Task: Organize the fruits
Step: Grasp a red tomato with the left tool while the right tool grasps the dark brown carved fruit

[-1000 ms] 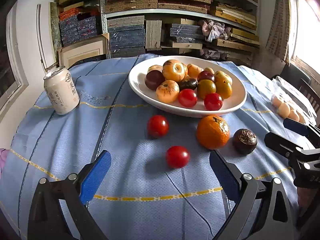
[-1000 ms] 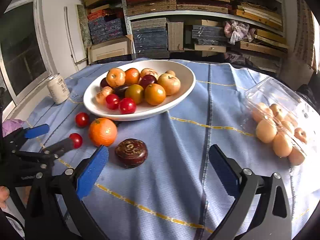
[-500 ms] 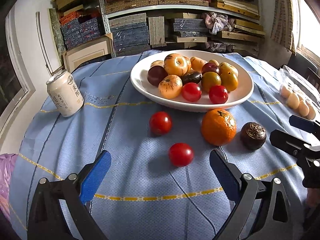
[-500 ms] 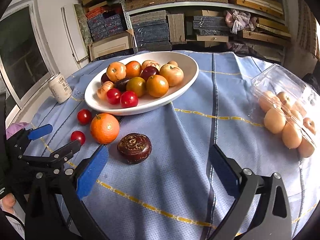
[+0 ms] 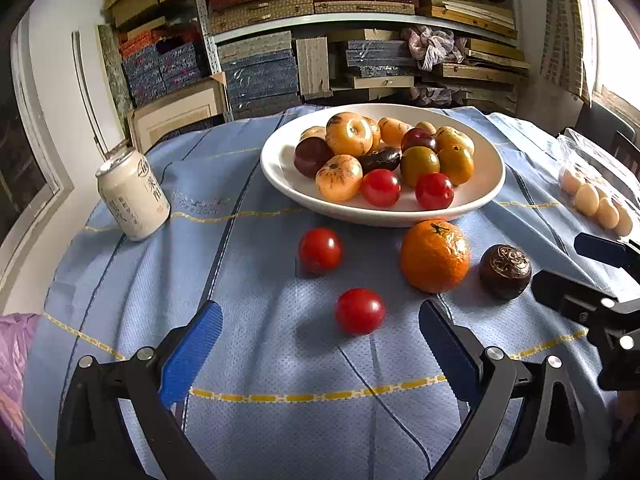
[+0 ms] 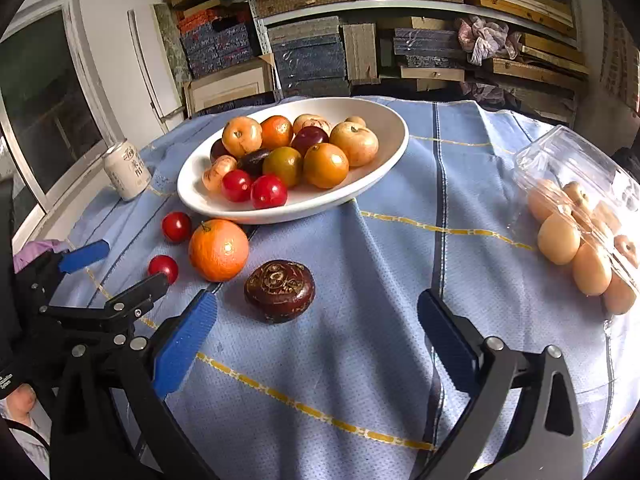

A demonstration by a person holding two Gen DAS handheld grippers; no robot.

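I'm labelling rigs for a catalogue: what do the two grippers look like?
Both match: the left gripper and right gripper have black angular frames with silver bolts and two flat fingers faced with ribbed blue pads. No cables or markings are visible.

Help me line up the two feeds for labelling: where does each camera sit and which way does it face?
Left wrist: on the left gripper, facing a small red tomato; own blue-padded fingers show.
Right wrist: on the right gripper, facing a dark brown wrinkled fruit; own fingers show.
Shared: white oval bowl, round orange mandarin, each other's gripper.
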